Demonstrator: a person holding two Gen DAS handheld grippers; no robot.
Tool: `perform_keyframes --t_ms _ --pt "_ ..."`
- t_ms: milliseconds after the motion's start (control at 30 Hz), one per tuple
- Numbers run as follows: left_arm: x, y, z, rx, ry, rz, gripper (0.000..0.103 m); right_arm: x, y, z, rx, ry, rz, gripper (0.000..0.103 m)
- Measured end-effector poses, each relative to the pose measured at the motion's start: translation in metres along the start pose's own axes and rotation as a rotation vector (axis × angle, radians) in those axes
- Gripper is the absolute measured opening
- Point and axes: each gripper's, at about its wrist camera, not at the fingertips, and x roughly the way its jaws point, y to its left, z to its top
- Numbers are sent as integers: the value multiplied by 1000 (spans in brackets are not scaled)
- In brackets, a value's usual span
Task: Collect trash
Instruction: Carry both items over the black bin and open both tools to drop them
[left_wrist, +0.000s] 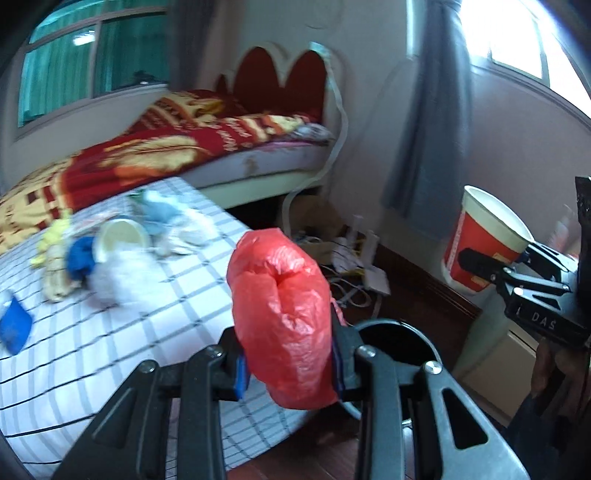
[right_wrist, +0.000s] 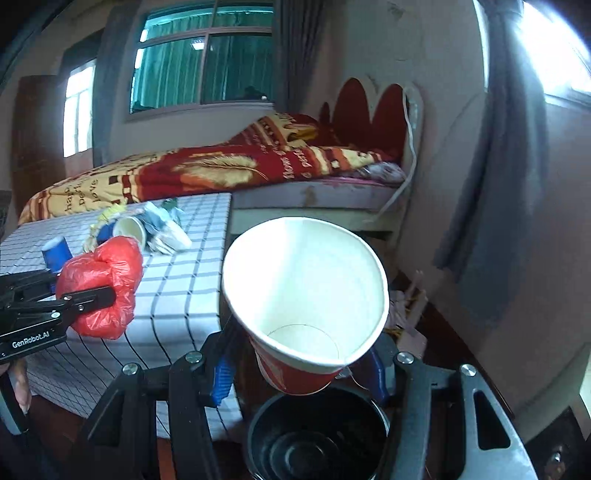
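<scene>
The left gripper (left_wrist: 290, 369) clamps a crumpled red plastic bag (left_wrist: 284, 317) and the right gripper (right_wrist: 299, 373) holds a red paper cup (right_wrist: 303, 291), both near a black bin (right_wrist: 317, 439) beside the counter (left_wrist: 110, 350). More trash (left_wrist: 122, 251) remains there. Readable: "GenRobot.AI" and "DAS" on the grippers; "love" on the bed blanket (right_wrist: 207, 166).

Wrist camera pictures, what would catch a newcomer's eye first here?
A crumpled red plastic bag clamped in the left gripper fills the left view, above the checked tablecloth's edge. The right gripper holds a red-and-white paper cup over a black round bin. Behind, more litter lies on the cloth.
</scene>
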Motion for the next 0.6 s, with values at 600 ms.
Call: perform_keyframes --t_ms 600 --pt "80 -84 -30 151 195 -248 35 33 -64 -80 -12 182 8 59"
